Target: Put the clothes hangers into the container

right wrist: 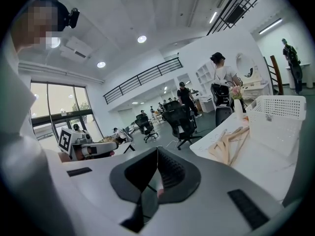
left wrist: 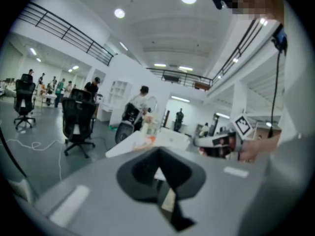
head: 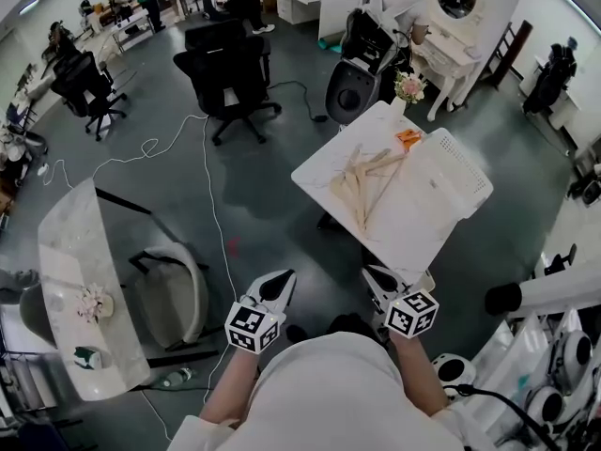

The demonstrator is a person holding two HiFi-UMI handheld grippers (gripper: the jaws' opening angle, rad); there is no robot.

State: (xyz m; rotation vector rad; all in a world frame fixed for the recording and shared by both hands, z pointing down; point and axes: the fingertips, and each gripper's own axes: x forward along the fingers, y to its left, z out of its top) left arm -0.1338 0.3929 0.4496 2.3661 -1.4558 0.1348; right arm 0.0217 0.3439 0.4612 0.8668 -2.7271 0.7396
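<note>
Nearest: my left gripper (head: pixel 280 282), a white shell with dark grey pads, is held low and close to my body, short of the table's near edge and off to its left. Its tips angle forward and slightly inward. Its jaws are pressed together into a pointed wedge, with nothing pinched between them.

My right gripper (head: pixel 377 278) hovers level with it, just at the near corner of the table (head: pixel 324 165), tips angled inward the other way. Its ribbed jaws are closed tight and hold nothing.

The table is a smooth white square slab, seen corner-on. At the table's centre lie the clothes hangers (head: pixel 362 184), which are pale bare wood with slim curved arms, loosely stacked and fanned flat on the top.

On the table's right half stands the container (head: pixel 453 172), a white rectangular plastic basket with perforated walls. It is just beside the hangers; I cannot tell whether they touch.

At the table's far corner stands a vase of flowers (head: pixel 408 87) with pale pink blooms. Beyond the table's far left is a black office chair (head: pixel 225 69).
</note>
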